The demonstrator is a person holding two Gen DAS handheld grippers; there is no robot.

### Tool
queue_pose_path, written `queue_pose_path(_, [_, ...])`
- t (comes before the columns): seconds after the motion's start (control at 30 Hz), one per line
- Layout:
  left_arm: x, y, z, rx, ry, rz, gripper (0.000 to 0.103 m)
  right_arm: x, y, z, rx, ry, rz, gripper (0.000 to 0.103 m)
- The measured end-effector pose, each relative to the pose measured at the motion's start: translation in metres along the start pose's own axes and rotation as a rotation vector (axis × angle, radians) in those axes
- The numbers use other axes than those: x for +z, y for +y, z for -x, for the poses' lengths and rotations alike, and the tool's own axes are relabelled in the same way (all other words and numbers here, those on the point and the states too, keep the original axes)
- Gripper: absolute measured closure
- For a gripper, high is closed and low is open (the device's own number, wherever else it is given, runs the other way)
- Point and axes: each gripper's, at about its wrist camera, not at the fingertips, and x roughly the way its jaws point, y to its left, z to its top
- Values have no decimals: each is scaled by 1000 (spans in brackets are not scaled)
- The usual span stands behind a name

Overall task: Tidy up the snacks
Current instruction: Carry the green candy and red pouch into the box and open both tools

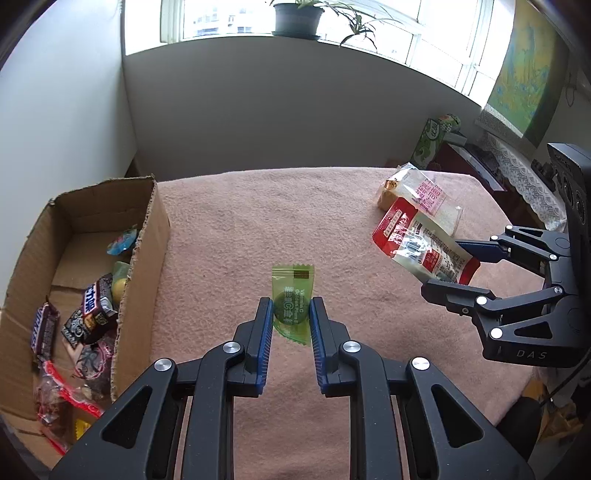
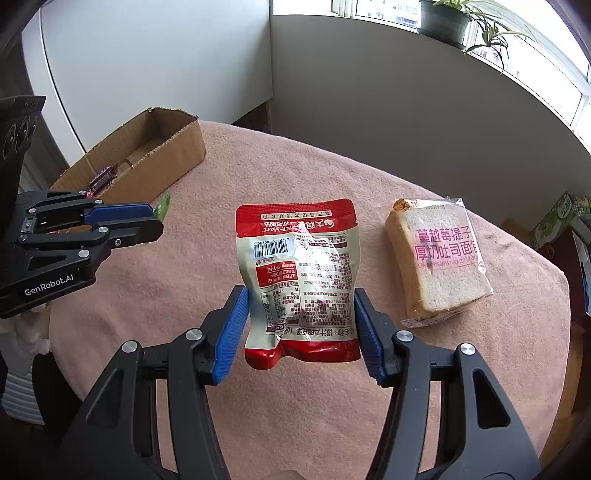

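Note:
My left gripper (image 1: 289, 311) is shut on a small green candy packet (image 1: 291, 300) and holds it over the pink tablecloth, just right of the cardboard box (image 1: 142, 266). My right gripper (image 2: 301, 312) is shut on a red and white snack pouch (image 2: 301, 273) and holds it above the table; the pouch also shows in the left wrist view (image 1: 421, 245), at the right. A wrapped slice of toast bread (image 2: 437, 258) lies on the cloth to the right of the pouch. The box holds several snacks, among them dark candy bars (image 1: 94, 310).
The pink cloth (image 1: 258, 221) covers the table up to a grey wall. The box stands at the table's left edge. A green carton (image 1: 428, 142) and clutter stand beyond the far right corner. A potted plant (image 1: 297, 16) sits on the windowsill.

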Motion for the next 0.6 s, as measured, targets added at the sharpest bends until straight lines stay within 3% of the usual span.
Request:
queue_pose_path(0.2, [-3, 24, 37, 22, -62, 30, 85, 29, 25, 21, 37, -65, 18, 44])
queue_pose_path(0.6, [-18, 93, 82, 134, -128, 121, 85, 96, 105, 3, 122, -93, 110, 44])
